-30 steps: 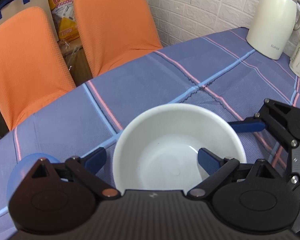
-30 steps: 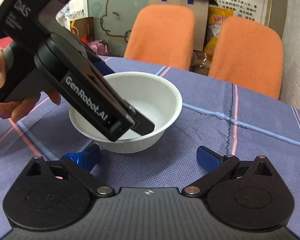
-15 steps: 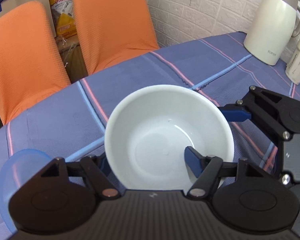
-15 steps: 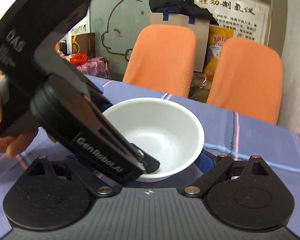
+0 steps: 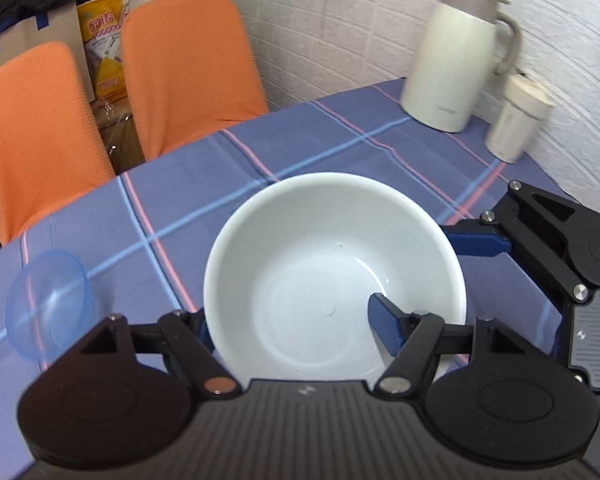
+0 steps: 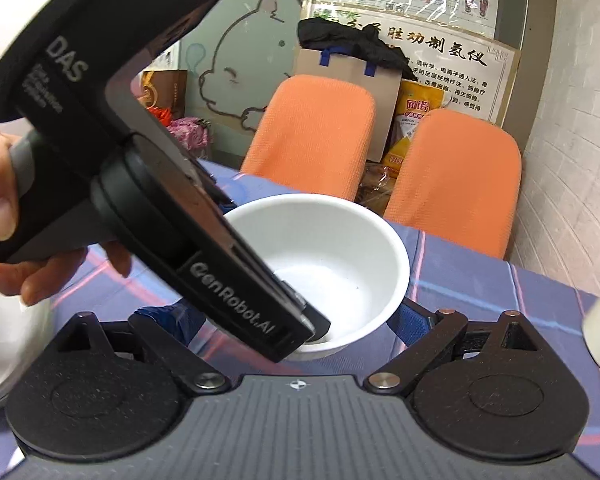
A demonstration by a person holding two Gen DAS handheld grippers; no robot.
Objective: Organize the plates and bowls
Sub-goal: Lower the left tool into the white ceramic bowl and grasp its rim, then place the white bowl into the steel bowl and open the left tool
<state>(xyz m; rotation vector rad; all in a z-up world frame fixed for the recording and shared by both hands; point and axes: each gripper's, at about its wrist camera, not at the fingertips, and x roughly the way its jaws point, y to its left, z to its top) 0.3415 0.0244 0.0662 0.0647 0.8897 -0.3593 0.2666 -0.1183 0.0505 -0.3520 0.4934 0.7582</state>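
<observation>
Holding: my left gripper is pinching the near wall of the white bowl, one blue finger inside the bowl at about 4 o'clock and the other outside, mostly hidden behind the rim at 8 o'clock.
Bowl position: it looks lifted clear of the worktop and tipped slightly toward the camera; in the right wrist view the white bowl sits just ahead of my right gripper, though I cannot see its underside well enough to be sure it is off the cloth.
Right gripper: spread wide with nothing between its fingers; its right finger lies just beside the bowl's wall, the left one partly hidden behind the left tool's body.
Other dishes: a clear blue bowl lies at 9 o'clock on the worktop, well apart from the white one. A pale rounded rim shows at the far left of the right wrist view; I judge it may be another bowl, but too little shows.
Bystanders: a jug and a cup stand at 1 o'clock near the wall.
Progress: early, I judge. One bowl is in hand, no stack is visible, and no plates show at all.
Left to do: set this bowl with its kind, then gather the blue bowl and any plates.
</observation>
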